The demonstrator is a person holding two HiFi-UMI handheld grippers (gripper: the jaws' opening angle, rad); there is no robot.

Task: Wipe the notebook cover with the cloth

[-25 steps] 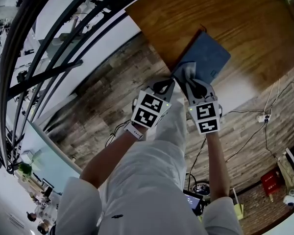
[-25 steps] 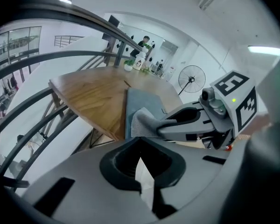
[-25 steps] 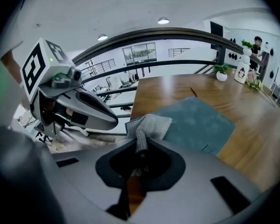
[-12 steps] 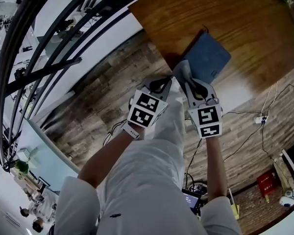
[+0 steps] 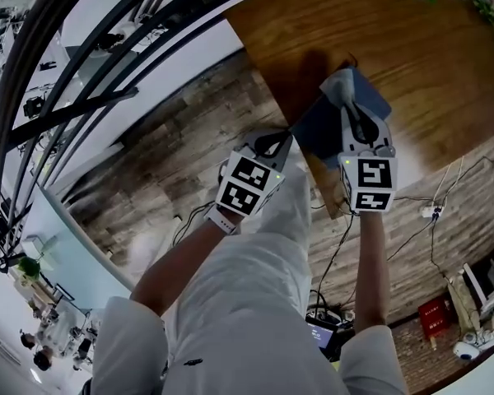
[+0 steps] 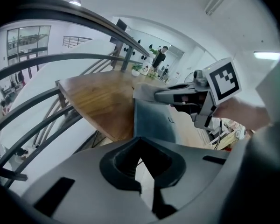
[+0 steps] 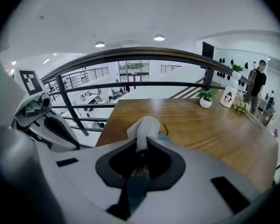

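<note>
A dark blue notebook [image 5: 325, 126] lies at the near corner of the wooden table [image 5: 445, 48], its near corner at the table's edge. My right gripper [image 5: 347, 97] is shut on a grey cloth [image 5: 338, 83], which presses on the far end of the cover. In the right gripper view the cloth [image 7: 144, 127] sticks out past the jaws. My left gripper [image 5: 286, 137] is shut on the notebook's near corner. The left gripper view shows the cover [image 6: 151, 120] running away from the jaws, with the right gripper [image 6: 177, 96] across its far end.
A dark metal railing [image 5: 107, 56] curves along the table's left side over a drop to a lower floor. A small potted plant [image 7: 206, 99] and a white bottle [image 7: 228, 97] stand at the table's far end, near a person [image 7: 259, 85]. Cables [image 5: 440, 208] lie on the floor.
My right gripper has slid the cloth away from me along the cover, from its near end to its far end. The left gripper has stayed in place.
</note>
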